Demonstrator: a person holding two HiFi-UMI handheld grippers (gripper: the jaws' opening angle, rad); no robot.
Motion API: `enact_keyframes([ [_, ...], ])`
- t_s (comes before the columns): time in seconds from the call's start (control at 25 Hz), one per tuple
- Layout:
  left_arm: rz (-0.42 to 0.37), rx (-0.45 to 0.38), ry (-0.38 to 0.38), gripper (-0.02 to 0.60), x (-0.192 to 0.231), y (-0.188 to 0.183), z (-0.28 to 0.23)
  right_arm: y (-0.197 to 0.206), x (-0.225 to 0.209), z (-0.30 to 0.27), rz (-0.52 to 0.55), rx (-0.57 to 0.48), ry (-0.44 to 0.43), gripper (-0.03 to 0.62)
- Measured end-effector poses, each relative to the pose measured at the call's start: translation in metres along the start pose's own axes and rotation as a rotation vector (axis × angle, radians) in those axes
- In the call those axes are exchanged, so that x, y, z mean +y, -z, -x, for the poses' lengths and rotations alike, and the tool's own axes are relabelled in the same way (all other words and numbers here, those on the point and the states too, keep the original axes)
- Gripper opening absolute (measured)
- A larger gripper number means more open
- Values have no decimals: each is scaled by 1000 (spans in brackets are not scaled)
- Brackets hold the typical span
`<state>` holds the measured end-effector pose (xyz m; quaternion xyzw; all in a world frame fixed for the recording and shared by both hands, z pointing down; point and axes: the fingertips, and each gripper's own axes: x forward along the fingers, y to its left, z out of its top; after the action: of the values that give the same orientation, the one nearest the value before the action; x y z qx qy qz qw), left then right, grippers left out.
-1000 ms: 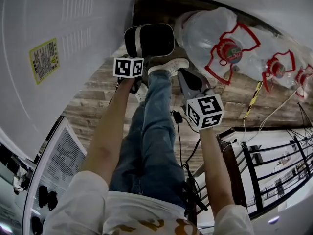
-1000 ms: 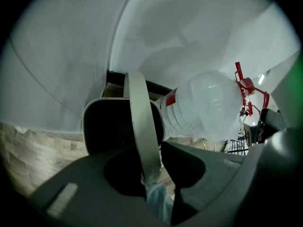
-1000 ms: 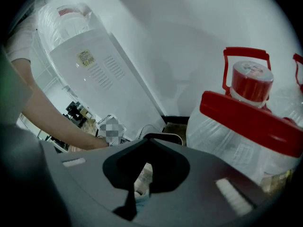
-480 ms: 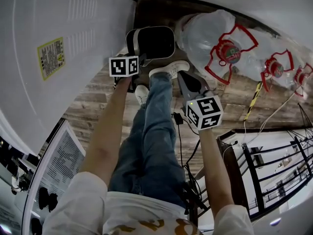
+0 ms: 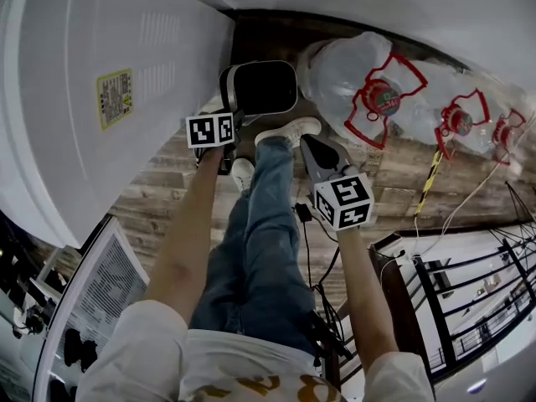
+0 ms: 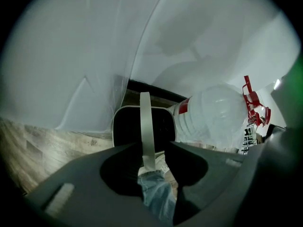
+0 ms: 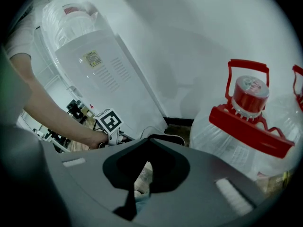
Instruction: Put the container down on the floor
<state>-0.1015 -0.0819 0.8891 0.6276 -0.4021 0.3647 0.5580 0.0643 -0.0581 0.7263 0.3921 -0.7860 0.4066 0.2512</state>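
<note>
The person is wearing a white short-sleeved shirt [image 5: 159, 342] with a brown print across the front, blue jeans [image 5: 260, 241] and white trainers [image 5: 289, 130]. The left gripper [image 6: 149, 148] and the right gripper [image 5: 306, 143] are showing dark grey bodies, each bearing a white cube printed with black square markers. A thin black cable [image 5: 306, 254] is hanging beside the right leg.

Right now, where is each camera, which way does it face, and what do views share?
Head view: on the person's head, looking steeply down at the floor; shows forearms, jeans, shoes.
Left gripper view: on the left gripper, looking down past jaws gripping the container's handle; jeans show.
Right gripper view: on the right gripper, jaws together, facing a water jug and wall; left forearm shows.
Shared: head and left gripper views both show container and jug.
</note>
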Motion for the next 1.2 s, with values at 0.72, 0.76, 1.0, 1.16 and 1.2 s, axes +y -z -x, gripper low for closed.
enact_keyframes([
  [0.72, -193, -118, 70, 110, -74, -17, 140, -59, 54, 58, 96, -58, 79, 29],
  [0.76, -210, -142, 67, 71, -77, -22, 157, -67, 60, 63, 96, -73, 88, 30],
  [1.0, -228, -298, 211, 35, -121, -41, 236, -95, 81, 93, 122, -113, 142, 30],
  [1.16, -255, -352, 218, 3, -136, -44, 280, -112, 96, 116, 135, -140, 149, 29],
  [1.2, -267, -360, 218, 3, -141, -43, 288, -116, 99, 123, 143, -145, 149, 30],
])
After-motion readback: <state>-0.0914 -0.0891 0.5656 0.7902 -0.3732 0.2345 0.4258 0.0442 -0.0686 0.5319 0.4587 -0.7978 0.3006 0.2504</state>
